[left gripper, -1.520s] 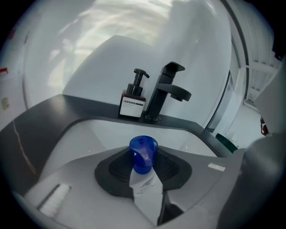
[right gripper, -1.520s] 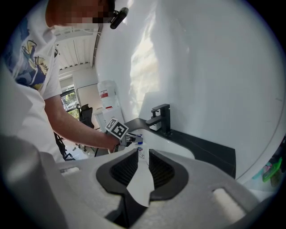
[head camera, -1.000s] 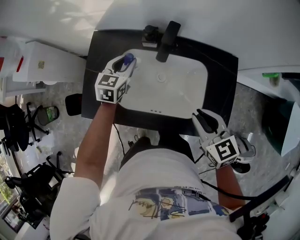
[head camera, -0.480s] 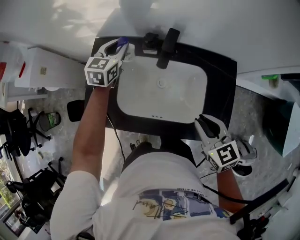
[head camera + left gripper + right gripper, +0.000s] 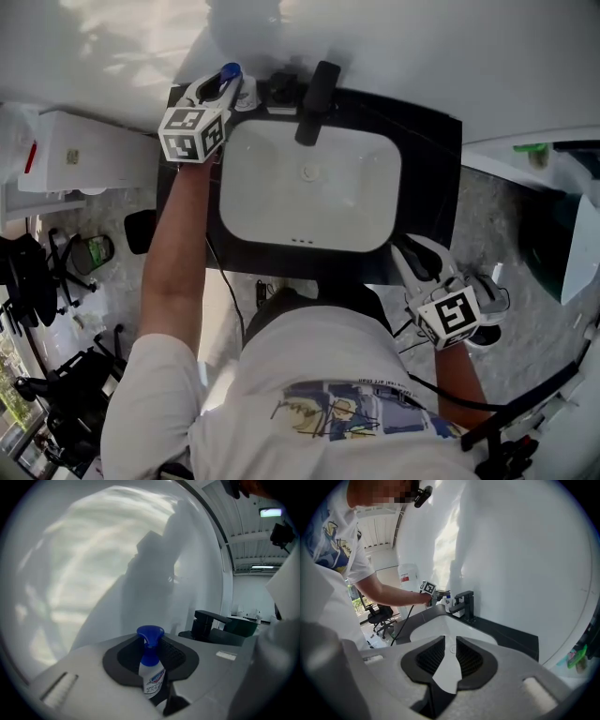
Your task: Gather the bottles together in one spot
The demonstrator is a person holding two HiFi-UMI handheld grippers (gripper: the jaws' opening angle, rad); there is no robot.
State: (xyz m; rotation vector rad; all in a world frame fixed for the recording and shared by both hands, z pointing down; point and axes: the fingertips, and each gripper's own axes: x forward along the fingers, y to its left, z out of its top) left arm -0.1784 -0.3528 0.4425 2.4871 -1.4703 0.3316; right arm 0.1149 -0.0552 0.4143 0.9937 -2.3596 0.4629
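Note:
A small white bottle with a blue cap stands upright between the pads of my left gripper. Its jaws have just been closing and now press on the bottle. In the head view this gripper is over the back left corner of the black counter, left of the black faucet. Another white bottle stands by the faucet. My right gripper is open and holds nothing; it hovers at the counter's front right edge.
A white basin is set into the counter, with a white wall right behind it. A white cabinet stands to the left and office chairs are on the floor. A green-topped item sits far right.
My left gripper has carried the blue-capped bottle from over the basin's back left part up to the counter's back left corner. The right gripper has hardly shifted.

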